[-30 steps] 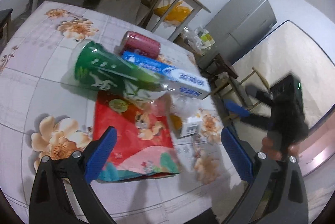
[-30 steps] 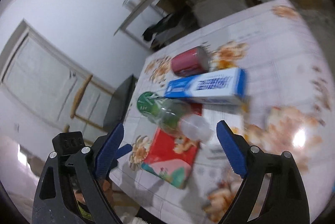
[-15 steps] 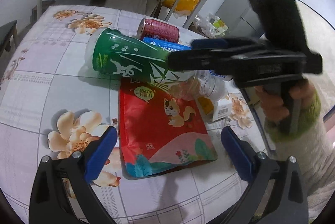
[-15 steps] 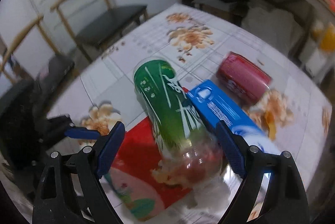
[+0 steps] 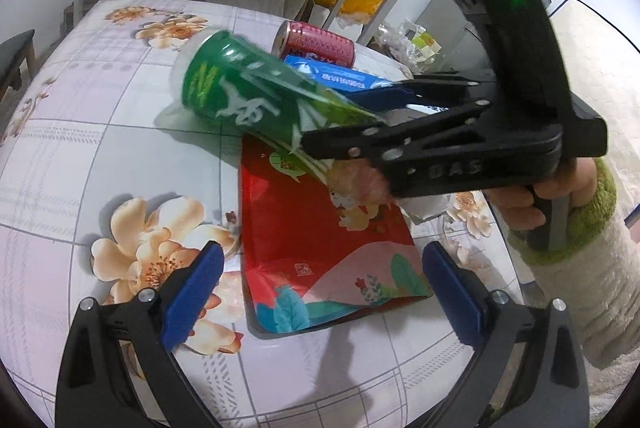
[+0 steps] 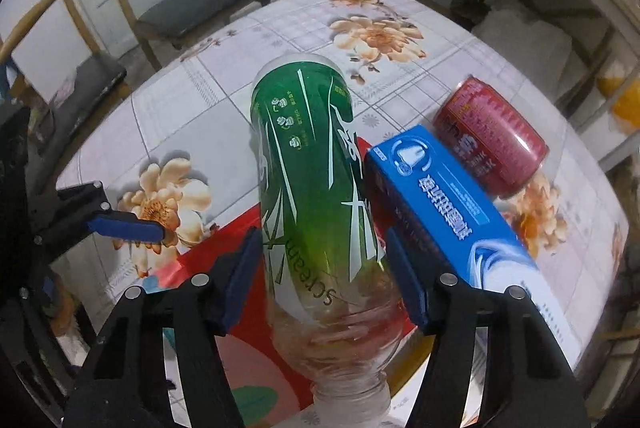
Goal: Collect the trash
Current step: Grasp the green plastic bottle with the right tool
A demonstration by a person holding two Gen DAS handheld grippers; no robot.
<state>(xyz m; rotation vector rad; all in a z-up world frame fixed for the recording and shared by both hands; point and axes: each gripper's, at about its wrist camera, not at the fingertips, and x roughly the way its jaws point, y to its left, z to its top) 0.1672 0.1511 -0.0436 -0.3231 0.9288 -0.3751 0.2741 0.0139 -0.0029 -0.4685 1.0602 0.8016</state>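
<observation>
Task barely begun: right gripper closing round the bottle mid-table, left gripper spread w/ nothing over the pouch, can & box left.

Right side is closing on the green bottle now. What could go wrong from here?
1. The right hand-held gripper is closing low on the green bottle, near its clear tapered shoulder; thin plastic may crumple or squirt out.
2. The blue box leans against the bottle beside the right pad, so lifting may drag it onto the red can.
3. The bottle lies on the red pouch, which may shift.
</observation>
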